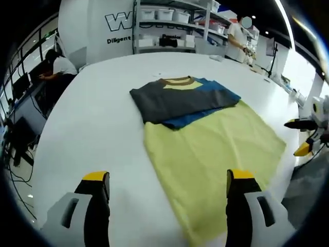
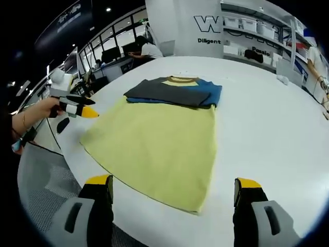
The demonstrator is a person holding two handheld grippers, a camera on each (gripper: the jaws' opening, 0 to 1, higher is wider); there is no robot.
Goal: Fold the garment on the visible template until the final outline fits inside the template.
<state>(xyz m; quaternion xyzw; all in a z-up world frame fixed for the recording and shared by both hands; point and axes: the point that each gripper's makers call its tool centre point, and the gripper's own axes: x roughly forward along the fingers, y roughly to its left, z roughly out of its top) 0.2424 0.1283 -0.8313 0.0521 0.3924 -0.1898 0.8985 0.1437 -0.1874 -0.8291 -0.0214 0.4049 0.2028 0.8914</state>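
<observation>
A T-shirt lies flat on the white table (image 1: 87, 134), its yellow body (image 1: 211, 149) spread toward me. The dark grey sleeve (image 1: 175, 100) is folded across the chest, over the blue sleeve (image 1: 218, 95), below a brown collar (image 1: 177, 81). My left gripper (image 1: 167, 193) hovers open over the hem's near corner, holding nothing. In the right gripper view the same shirt (image 2: 159, 139) shows its grey sleeve (image 2: 164, 92) and blue sleeve (image 2: 208, 92). My right gripper (image 2: 172, 198) stands open above the hem edge, empty. The left gripper (image 2: 77, 109) shows off the table's left side, and the right gripper (image 1: 304, 137) off the right edge.
Shelving with white boxes (image 1: 169, 23) stands behind the table. A person sits at a desk (image 1: 59, 67) and another stands by the shelves (image 1: 239, 36). Grey mesh (image 2: 46, 180) lies below the table edge. Bare table surface (image 2: 267, 128) surrounds the shirt.
</observation>
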